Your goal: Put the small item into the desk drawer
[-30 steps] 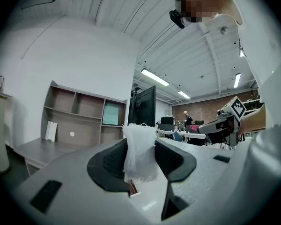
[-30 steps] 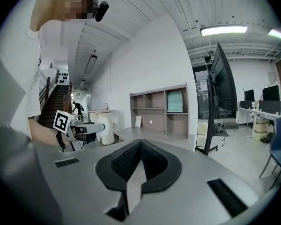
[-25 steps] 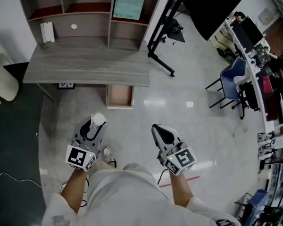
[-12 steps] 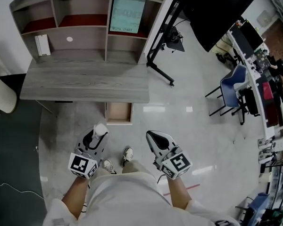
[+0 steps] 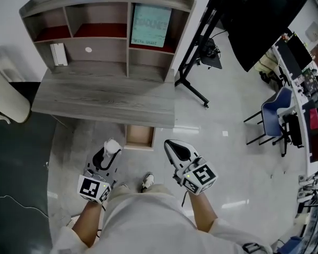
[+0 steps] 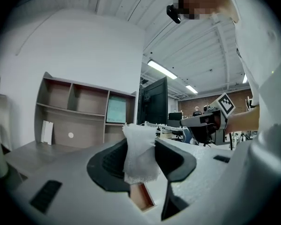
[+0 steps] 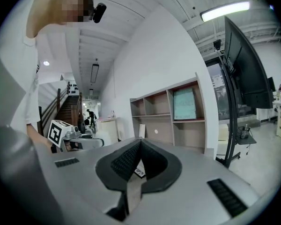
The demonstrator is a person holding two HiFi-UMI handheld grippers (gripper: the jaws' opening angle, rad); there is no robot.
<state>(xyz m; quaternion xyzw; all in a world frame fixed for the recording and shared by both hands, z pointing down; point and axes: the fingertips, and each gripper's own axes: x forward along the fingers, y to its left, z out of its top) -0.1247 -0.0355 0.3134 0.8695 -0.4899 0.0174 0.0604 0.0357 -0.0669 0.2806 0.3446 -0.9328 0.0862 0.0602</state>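
A small white crumpled item (image 6: 139, 151) sits pinched between the pads of my left gripper (image 6: 140, 156); in the head view it shows as a white lump (image 5: 112, 146) at the tip of that gripper (image 5: 110, 150). My right gripper (image 5: 172, 148) is held beside it, its jaws meeting at the tips with nothing between them (image 7: 139, 144). Ahead, under the grey wooden desk (image 5: 103, 97), a drawer (image 5: 139, 136) stands pulled out, its wooden inside showing. Both grippers hover over the floor, short of the drawer.
A shelf unit (image 5: 108, 28) stands on the desk's back. A black stand (image 5: 193, 62) with a large dark screen (image 5: 259, 15) is to the right. A white chair (image 5: 5, 97) sits at the left, blue chairs (image 5: 278, 115) and cluttered desks at far right. My shoe (image 5: 147, 181) shows below.
Both grippers have come nearer to the desk and its open drawer, and the view has shifted with them. The white item stays in the left gripper; the right jaws stay closed.
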